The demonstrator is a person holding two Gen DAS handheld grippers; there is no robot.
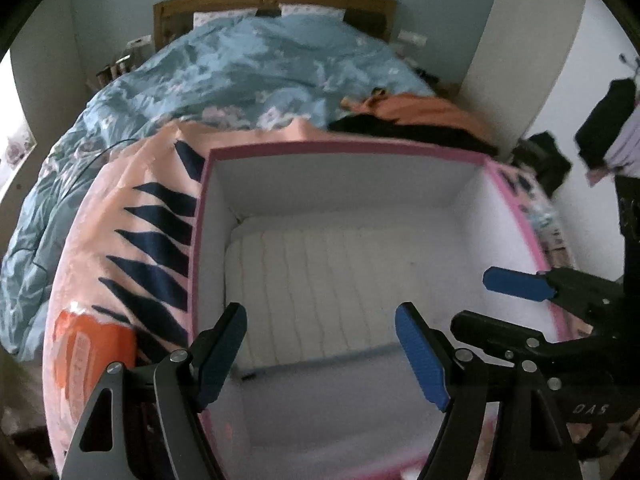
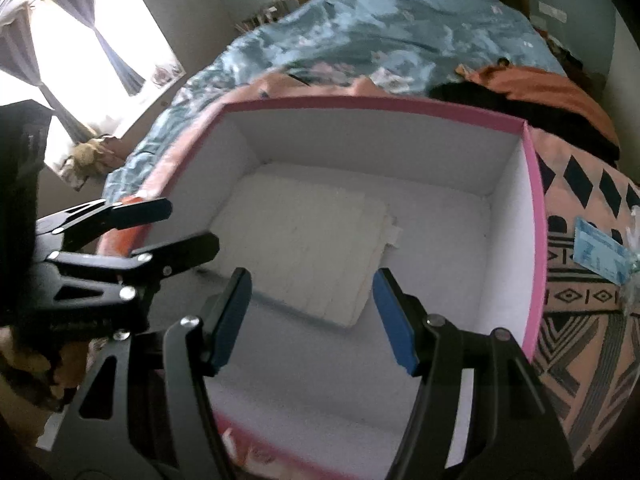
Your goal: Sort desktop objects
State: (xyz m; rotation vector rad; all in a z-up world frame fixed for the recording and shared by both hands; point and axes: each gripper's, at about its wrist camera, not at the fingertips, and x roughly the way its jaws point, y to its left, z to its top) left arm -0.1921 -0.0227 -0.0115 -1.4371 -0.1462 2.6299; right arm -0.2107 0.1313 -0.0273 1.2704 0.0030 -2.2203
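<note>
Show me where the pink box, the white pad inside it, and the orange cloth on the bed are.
pink box [image 2: 536, 216], right wrist view, right rim.
white pad [image 2: 312, 252], right wrist view, its middle.
orange cloth [image 1: 432, 108], left wrist view, its middle.

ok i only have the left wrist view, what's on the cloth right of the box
Observer: The right wrist view shows a light blue packet on the patterned cloth beside the pink-rimmed box.
Operator: is the white pad flat against the box's right wall
Observer: No, the white pad lies angled toward the left wall, leaving bare floor on the right.
Operator: anything in the right gripper
Observer: Nothing; the right gripper is open above the box.
</note>
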